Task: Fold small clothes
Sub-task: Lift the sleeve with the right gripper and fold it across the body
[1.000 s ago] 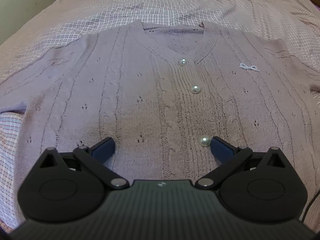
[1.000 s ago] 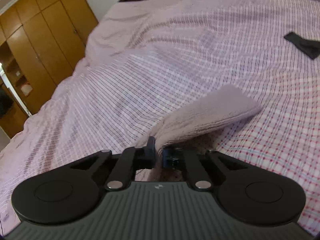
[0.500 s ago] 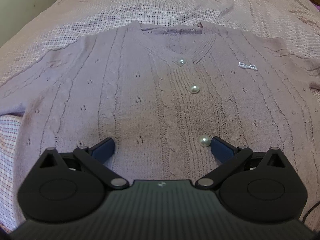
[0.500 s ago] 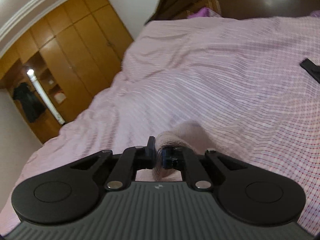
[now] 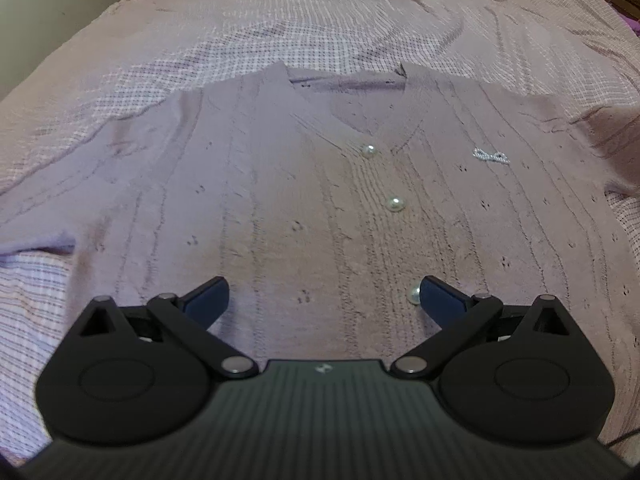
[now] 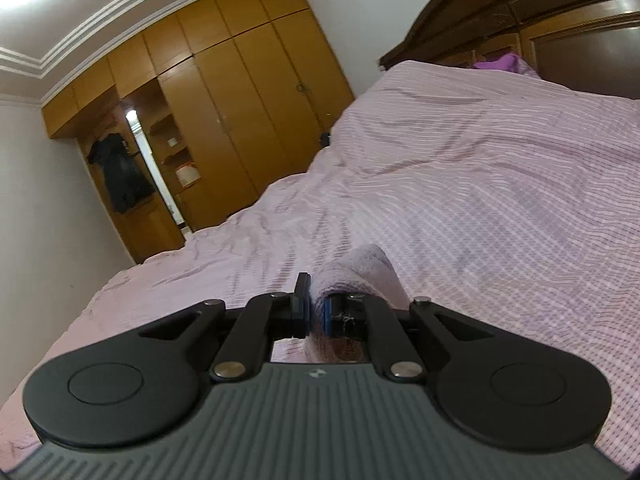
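One mauve knit cardigan [image 5: 280, 200] lies face-up, flat on the bed [image 5: 360, 32], neckline away from the L cam. 3 pearl buttons down the front: top [image 5: 368, 151], mid [image 5: 395, 203], bottom [image 5: 414, 295]. 1 small beaded bow [image 5: 490, 156] on the chest. Sleeve [image 6: 360, 272] at the frame's R edge is lifted off the checked sheet, pinched in the right gripper [image 6: 316, 314]; jaws closed tight on the knit, fabric bunched above the pads. Left gripper [image 5: 324, 296] hovers over the lower hem area, jaws spread wide, nothing btwn them; one pad just beside the bottom button. Beyond the bed: 1 wooden wardrobe [image 6: 240, 100], open shelf section w/ a dark garment [image 6: 120, 172] hanging in it, 1 dark headboard [image 6: 520, 24].
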`<action>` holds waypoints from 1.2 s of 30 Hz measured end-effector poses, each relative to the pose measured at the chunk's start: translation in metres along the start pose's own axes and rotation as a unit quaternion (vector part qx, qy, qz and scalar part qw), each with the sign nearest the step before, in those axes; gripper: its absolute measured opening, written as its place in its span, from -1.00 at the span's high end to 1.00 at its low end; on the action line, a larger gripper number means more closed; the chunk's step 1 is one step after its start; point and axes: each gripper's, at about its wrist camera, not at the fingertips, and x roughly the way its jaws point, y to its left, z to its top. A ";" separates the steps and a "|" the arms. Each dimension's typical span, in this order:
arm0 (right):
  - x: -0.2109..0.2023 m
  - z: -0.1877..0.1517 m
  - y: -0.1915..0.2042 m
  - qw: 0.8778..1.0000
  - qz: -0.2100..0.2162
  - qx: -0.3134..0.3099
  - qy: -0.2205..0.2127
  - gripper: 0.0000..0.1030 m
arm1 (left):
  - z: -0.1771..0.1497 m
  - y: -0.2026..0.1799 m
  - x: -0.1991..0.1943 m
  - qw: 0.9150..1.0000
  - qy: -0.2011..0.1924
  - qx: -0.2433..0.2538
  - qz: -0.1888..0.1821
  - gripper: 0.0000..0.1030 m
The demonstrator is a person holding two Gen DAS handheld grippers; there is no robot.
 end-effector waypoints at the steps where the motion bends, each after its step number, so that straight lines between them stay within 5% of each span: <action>1: -0.001 0.000 0.005 1.000 0.005 -0.002 0.001 0.89 | 0.001 0.002 -0.001 1.000 -0.001 -0.001 0.002 -1.00; 22: 0.001 -0.019 0.135 0.994 0.093 -0.058 0.024 0.89 | 0.007 0.049 -0.019 0.998 -0.029 -0.048 0.028 -1.00; 36: 0.017 -0.076 0.214 0.981 0.147 -0.095 0.079 0.89 | 0.002 0.085 -0.014 0.996 -0.032 -0.070 0.040 -1.00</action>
